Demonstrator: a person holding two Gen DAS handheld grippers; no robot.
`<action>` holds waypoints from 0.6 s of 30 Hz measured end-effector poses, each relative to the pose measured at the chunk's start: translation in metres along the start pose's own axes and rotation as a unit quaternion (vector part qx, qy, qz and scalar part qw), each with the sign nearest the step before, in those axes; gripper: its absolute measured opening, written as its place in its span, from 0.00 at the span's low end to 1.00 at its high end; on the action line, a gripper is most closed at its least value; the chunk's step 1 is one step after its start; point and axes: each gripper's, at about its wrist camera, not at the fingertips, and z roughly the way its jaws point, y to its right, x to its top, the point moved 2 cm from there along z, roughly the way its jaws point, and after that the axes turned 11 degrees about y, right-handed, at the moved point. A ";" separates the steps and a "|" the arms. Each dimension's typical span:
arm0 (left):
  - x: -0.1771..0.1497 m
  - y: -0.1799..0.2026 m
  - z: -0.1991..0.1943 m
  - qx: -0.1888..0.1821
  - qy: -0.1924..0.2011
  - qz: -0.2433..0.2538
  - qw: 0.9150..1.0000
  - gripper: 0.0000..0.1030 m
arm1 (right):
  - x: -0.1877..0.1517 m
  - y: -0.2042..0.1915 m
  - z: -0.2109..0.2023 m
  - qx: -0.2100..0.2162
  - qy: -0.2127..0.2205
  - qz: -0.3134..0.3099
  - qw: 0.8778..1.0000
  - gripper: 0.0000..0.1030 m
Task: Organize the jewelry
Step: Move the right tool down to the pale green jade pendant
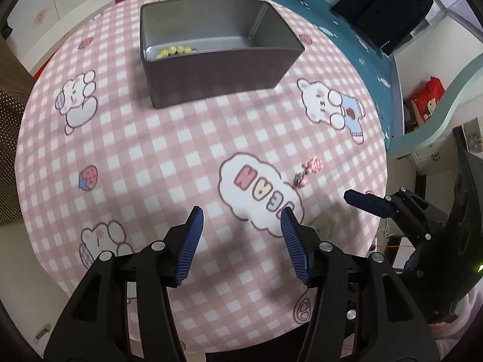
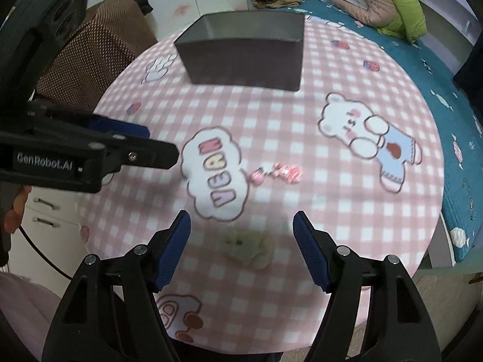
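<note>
A grey metal tin stands open at the far side of the round table, with yellow beads in its left corner. A pink charm piece lies on the cloth ahead and right of my left gripper, which is open and empty above the cloud print. A pale green ornament lies blurred on the cloth between and just past the fingers of my open right gripper, untouched. The pink charm piece lies farther ahead, and the tin stands beyond it. My left gripper reaches in from the left.
A pink checked tablecloth with bear prints covers the table. A bed with a teal cover and folded clothes lies behind. A brown dotted chair stands at the left, white drawers below the table edge. My right gripper enters at the right.
</note>
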 end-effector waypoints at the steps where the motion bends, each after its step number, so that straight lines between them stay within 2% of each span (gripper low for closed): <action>1: -0.001 0.000 0.001 -0.003 -0.002 0.000 1.000 0.53 | -0.002 -0.002 0.001 -0.002 -0.004 -0.002 1.000 0.62; 4: -0.003 0.003 0.005 -0.008 -0.006 0.006 1.000 0.53 | -0.011 -0.007 0.008 -0.003 -0.024 -0.010 1.000 0.50; 8: -0.006 0.010 0.014 -0.018 -0.015 0.014 1.000 0.53 | -0.015 -0.008 0.007 -0.022 -0.016 -0.022 0.999 0.38; 15: -0.004 0.019 0.025 -0.030 -0.025 0.024 0.999 0.53 | -0.015 -0.006 0.005 -0.025 -0.016 -0.026 0.999 0.37; 18: 0.000 0.022 0.028 -0.031 -0.026 0.029 0.999 0.53 | -0.014 0.000 0.004 -0.047 -0.022 -0.024 0.998 0.40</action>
